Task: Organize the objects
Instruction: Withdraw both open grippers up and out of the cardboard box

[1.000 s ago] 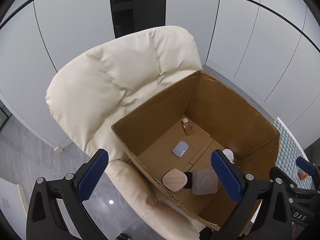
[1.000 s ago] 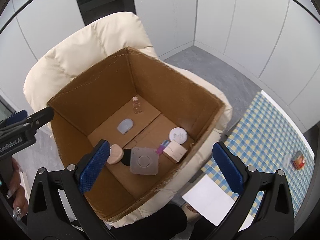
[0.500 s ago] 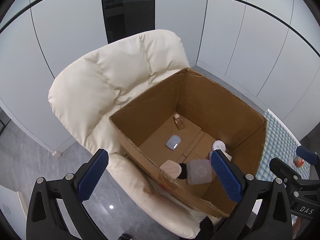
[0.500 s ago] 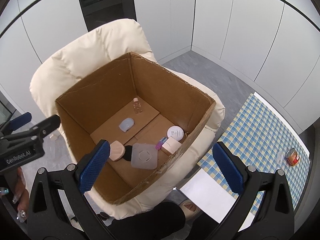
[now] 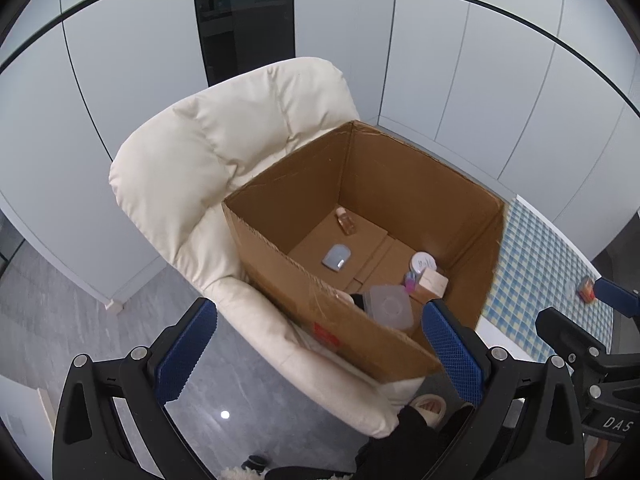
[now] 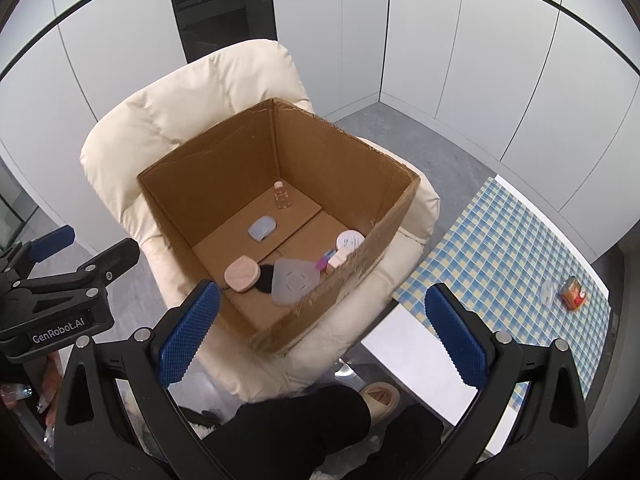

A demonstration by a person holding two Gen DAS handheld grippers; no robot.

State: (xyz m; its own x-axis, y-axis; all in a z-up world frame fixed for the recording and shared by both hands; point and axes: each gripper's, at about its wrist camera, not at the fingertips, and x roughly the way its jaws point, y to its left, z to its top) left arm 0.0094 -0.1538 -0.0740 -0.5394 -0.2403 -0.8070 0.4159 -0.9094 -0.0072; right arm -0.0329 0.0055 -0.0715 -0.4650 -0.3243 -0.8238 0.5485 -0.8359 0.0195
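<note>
Both tools hang above the scene with nothing between their pads; the left gripper (image 5: 316, 344) has its jaws released wide, and the right gripper (image 6: 320, 332) likewise stands fully spread and empty.

Nearest, below the tools, a person's dark trouser leg (image 6: 304, 424) and a pale slipper (image 6: 380, 398) show on the grey floor; keep both tools clear of them when lowering.

Next out, a cardboard box (image 6: 348, 280) rests on the seat of a cream armchair (image 6: 192, 92); the box already holds a translucent lid (image 6: 294, 280), a round pink pad (image 6: 240, 274), a black item partly hidden between those two, a white round jar (image 6: 350, 239), a small beige block with a purple item beside it, a grey-blue case (image 6: 262, 228) and, at the far wall, a small clear bottle (image 6: 282, 197).

To the right, well apart from the box, the bench (image 6: 500, 240) with a blue checked cloth carries a small orange can (image 6: 573, 293) and, just beside it, a small clear piece (image 6: 547, 293); these appear to be the items left to sort.

Judged step: fetch the can with the right tool, which is nearer to it. Approach from above with jaws wide; centre the pads on the can's sides; close firmly, since a round wall may slip; lift straight before crossing the box rim; release low inside an open patch of the box floor, to avoid knocking the bottle.
</note>
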